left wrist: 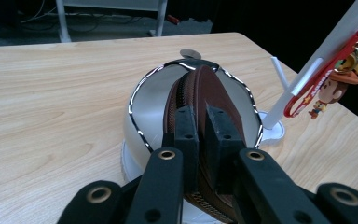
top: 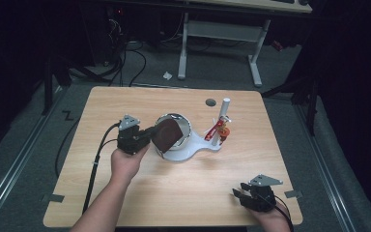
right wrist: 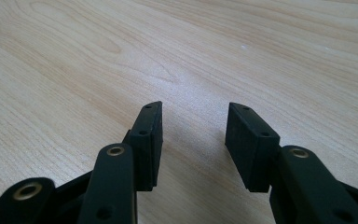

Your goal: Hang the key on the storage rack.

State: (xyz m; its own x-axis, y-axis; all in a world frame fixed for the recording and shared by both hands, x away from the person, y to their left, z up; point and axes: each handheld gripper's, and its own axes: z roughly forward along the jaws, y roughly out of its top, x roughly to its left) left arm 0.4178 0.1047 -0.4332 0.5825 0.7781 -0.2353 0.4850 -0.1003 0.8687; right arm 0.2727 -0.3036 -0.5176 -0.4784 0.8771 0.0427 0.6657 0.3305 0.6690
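— What did the left gripper have?

— A brown zip pouch. Its jaws were pinched near shut on the pouch's edge, the pads pressing both faces, the zip running up between them. In the high view the pouch stood on edge, tilted, its far part over the steel bowl.

— Inside the bowl or only above it?

— Partly inside, as the left gripper view had it: the pouch crossed the near rim and its top reached toward the far rim of the bowl. Whether it touched the bottom I couldn't tell.

— And the bowl?

— On a white base about mid-table. A white post rose from that base just right of the bowl, with a red key charm hanging on it.

— The right gripper?

— Low at the near right corner, well apart from the rest. In its own view the right gripper had its jaws parted, nothing between them but bare wood.
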